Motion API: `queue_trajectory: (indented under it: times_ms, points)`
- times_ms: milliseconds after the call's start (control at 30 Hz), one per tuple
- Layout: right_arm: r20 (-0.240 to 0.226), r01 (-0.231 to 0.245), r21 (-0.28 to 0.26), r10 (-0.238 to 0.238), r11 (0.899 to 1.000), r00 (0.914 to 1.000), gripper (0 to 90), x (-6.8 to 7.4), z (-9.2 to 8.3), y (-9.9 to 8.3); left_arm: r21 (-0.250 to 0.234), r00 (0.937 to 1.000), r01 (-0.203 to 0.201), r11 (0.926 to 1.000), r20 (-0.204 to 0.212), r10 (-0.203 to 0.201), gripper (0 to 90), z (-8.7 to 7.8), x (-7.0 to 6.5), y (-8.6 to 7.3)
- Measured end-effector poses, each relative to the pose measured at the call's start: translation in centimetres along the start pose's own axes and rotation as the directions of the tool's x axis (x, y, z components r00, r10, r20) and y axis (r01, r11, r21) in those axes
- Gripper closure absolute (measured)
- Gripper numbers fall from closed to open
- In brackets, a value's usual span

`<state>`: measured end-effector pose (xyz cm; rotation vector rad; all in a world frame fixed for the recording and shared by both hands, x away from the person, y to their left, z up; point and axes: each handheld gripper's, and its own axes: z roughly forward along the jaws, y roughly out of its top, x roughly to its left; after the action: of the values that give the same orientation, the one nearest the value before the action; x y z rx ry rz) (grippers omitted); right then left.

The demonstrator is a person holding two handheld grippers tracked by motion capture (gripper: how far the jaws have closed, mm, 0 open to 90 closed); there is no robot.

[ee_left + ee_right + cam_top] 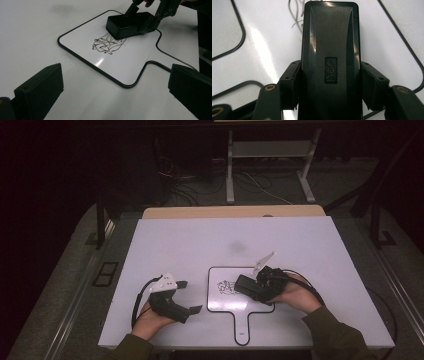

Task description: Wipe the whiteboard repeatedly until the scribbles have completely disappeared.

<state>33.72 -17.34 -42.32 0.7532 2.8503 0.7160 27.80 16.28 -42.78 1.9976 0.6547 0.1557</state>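
Note:
A small paddle-shaped whiteboard [225, 302] with a black rim lies near the table's front edge, its handle towards the person. A dark marker scribble [226, 287] [106, 45] sits on its middle. My right gripper [252, 287] [329, 82] is shut on a black block eraser [246, 285] [127, 24] [329, 55], which rests flat on the board at the scribble's right edge. My left gripper [187, 296] [112, 90] stands open left of the board, nothing between its jaws, pointing towards the board.
The white table [200, 245] has bare surface behind and beside the board. A tan strip [200, 212] runs along its far edge. Beyond lie a dark floor, cables and a white stand's legs [230, 190]. Cables trail from both grippers.

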Motion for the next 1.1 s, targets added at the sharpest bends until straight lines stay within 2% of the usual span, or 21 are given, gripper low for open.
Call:
queue_trajectory:
  times_ms: [333, 400, 467, 500, 533, 600, 633, 900, 933, 1100]
  points:
    - [0.048, -0.046, 0.005, 0.046, 0.999, 0.9978, 38.6, -3.1, 0.6, 1.3, 0.005, 1.0000, 0.002, 1.0000, 0.000, -0.002, 0.0, 0.1, 0.1, 0.0]
    - [0.045, -0.059, 0.001, 0.059, 0.998, 0.9972, 38.6, -3.5, 0.7, 1.5, 0.005, 1.0000, 0.002, 1.0000, 0.000, -0.002, 0.0, 0.1, 0.1, 0.0]
    - [0.054, -0.048, 0.003, 0.048, 0.999, 0.9974, 38.7, -3.7, 0.7, 1.4, 0.006, 1.0000, 0.002, 1.0000, 0.001, -0.002, 0.0, 0.1, 0.1, 0.0]
    - [0.046, -0.058, 0.003, 0.058, 0.998, 0.9973, 38.6, -3.5, 0.7, 1.5, 0.005, 1.0000, 0.002, 1.0000, 0.001, -0.002, 0.0, 0.1, 0.1, 0.0]
    - [0.056, -0.045, 0.007, 0.045, 0.999, 0.9974, 38.6, -3.4, 0.7, 1.4, 0.004, 1.0000, 0.003, 1.0000, 0.001, -0.003, 0.0, 0.1, 0.1, 0.0]
    - [0.042, -0.046, 0.012, 0.045, 0.999, 0.9981, 38.6, -2.9, 0.7, 1.5, 0.004, 1.0000, 0.001, 1.0000, 0.000, -0.001, 0.0, 0.0, 0.1, 0.0]
    - [0.053, -0.031, 0.017, 0.030, 0.999, 0.9981, 38.6, -2.7, 0.7, 1.5, 0.004, 1.0000, 0.000, 1.0000, 0.000, 0.000, 0.0, 0.0, 0.1, 0.0]
    - [0.015, 0.026, 0.028, -0.027, 0.999, 0.9995, 38.6, -0.3, 0.7, 1.7, 0.001, 1.0000, 0.000, 1.0000, 0.000, 0.000, 0.0, 0.0, 0.0, 0.0]
    - [0.010, 0.052, 0.034, -0.053, 0.998, 0.9986, 38.6, -0.1, 0.7, 1.7, 0.001, 1.0000, 0.000, 1.0000, 0.000, 0.000, 0.0, 0.0, 0.0, 0.0]
    - [-0.003, 0.079, 0.039, -0.079, 0.996, 0.9969, 38.6, 1.0, 0.7, 1.7, 0.000, 1.0000, 0.001, 1.0000, 0.001, -0.001, 0.0, 0.0, 0.0, 0.0]
